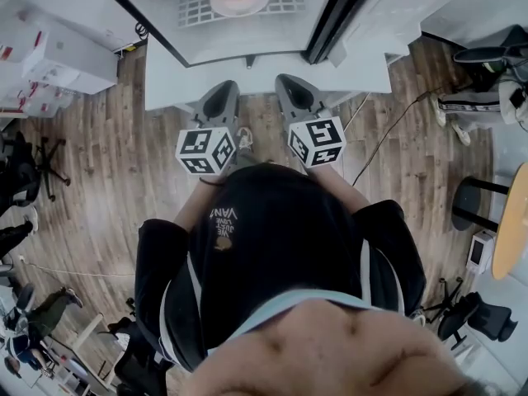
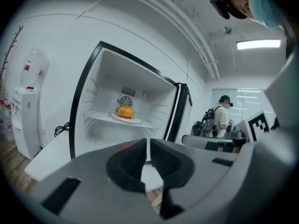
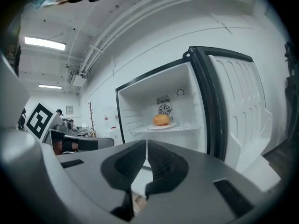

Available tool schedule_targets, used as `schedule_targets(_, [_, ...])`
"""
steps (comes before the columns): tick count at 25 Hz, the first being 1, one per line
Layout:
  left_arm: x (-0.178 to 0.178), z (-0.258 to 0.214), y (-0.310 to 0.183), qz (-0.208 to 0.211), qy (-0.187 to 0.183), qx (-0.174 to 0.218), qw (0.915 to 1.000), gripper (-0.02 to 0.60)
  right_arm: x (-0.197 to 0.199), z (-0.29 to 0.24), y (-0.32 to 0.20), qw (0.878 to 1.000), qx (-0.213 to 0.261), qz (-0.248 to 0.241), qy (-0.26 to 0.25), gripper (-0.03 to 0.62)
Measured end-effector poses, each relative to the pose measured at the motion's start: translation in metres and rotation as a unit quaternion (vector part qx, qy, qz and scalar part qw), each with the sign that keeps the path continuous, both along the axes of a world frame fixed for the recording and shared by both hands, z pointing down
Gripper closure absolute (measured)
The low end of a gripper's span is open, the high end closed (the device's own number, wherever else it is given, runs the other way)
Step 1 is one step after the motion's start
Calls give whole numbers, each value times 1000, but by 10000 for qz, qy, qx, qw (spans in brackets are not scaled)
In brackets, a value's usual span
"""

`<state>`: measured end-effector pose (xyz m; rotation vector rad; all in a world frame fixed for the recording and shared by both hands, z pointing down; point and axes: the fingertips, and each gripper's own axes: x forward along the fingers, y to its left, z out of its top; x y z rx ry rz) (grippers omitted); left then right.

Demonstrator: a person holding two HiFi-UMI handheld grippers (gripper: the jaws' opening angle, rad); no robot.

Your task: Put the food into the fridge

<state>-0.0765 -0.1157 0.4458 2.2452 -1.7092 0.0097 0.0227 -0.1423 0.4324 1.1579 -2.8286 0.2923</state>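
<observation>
**Both grippers closed and empty before the open fridge**

The fridge stands open, with its door swung out to the right. Inside, the food, a round orange-brown bun that looks like a burger, sits on a white plate. The plate rests on the white wire shelf, roughly at the shelf's middle and in front of the round fan grille on the back wall.

The left gripper is held out level, pointing at the fridge opening. Its two dark fingers are pressed together with only a hairline slit between them, and nothing is caught there. The right gripper is just beside it, pointing the same way. Its fingers are also pressed together and hold nothing.

In the head view the two grippers lie side by side over the wooden floor, their tips near the fridge's lower front edge and well short of the shelf. Neither one touches the fridge, the plate or the food.

A white water dispenser stands against the wall left of the fridge. In the background to the right of the fridge, a person with a cap and backpack stands near some desks
</observation>
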Motion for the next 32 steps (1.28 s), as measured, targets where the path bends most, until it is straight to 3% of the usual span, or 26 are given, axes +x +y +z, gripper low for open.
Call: schedule_targets(32, [6,14,32,-87,131,-113,9998,552,10,14,34,9998,-76,-88,155,582])
